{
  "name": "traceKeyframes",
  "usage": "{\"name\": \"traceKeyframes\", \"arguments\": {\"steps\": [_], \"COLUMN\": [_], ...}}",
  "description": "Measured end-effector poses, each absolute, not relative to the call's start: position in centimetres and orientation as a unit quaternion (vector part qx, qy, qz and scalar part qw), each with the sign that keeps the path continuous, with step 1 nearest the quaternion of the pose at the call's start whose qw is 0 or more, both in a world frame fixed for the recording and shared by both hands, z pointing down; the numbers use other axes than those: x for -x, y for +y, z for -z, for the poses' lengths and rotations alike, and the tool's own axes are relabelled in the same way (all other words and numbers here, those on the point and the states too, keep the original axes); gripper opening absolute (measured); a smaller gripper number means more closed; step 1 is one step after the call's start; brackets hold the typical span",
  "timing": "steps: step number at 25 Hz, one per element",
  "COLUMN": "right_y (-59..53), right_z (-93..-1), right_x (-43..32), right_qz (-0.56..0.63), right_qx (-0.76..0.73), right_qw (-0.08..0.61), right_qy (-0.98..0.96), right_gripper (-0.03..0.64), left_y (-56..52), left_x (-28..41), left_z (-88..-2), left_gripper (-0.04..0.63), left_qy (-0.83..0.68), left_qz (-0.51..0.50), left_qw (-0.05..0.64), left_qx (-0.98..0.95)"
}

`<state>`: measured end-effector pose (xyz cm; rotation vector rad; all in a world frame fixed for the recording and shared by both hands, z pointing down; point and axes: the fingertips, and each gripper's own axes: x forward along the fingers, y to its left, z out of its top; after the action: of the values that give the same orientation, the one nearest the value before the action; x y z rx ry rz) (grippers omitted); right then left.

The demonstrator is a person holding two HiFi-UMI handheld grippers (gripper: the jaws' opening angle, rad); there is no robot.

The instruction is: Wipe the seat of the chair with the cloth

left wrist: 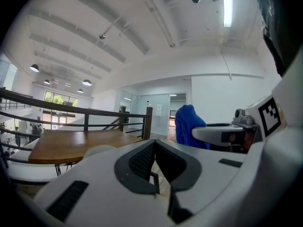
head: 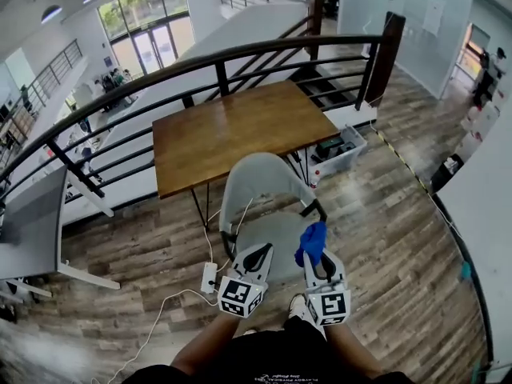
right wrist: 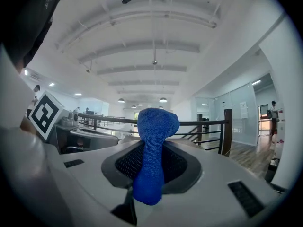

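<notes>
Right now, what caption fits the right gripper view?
Right gripper shut on a blue cloth sticking up between its jaws, railing behind.

No legible txt; shirt print [head: 276,378] too small, blurry.

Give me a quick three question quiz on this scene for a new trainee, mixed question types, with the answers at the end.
1. Which side holds the blue cloth? A) left B) right C) neither
2. True or false: the cloth lies flat on the seat of the chair.
3. Fill in: beyond the chair stands a wooden ____.
Key: 1 B, the right gripper clamps it; the left gripper is shut on nothing. 2 False, it stands up between the jaws. 3 table.
</notes>
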<state>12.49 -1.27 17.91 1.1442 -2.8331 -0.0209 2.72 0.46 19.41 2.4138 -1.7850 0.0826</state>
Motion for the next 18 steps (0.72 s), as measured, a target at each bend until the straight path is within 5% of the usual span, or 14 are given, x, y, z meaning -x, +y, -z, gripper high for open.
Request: {"name": "traceKeyframes", "arguments": {"steps": [18], "right_y": [-8.8], "right_z": [-21.5], "right_x": [-8.6], "right_qz": [-0.048], "right_qx": [-0.219], "right_qw": [0.057], "right_qy": [-0.973], "right_gripper": [0.101], "left_y": [-2.8], "left_x": [0.1], "left_z": [-21.5], "left_gripper": [0.008], "left_qy": [-0.712], "left_qz": [-0.050], "left_qw": [0.118], "left_qx": [-0.690]}}
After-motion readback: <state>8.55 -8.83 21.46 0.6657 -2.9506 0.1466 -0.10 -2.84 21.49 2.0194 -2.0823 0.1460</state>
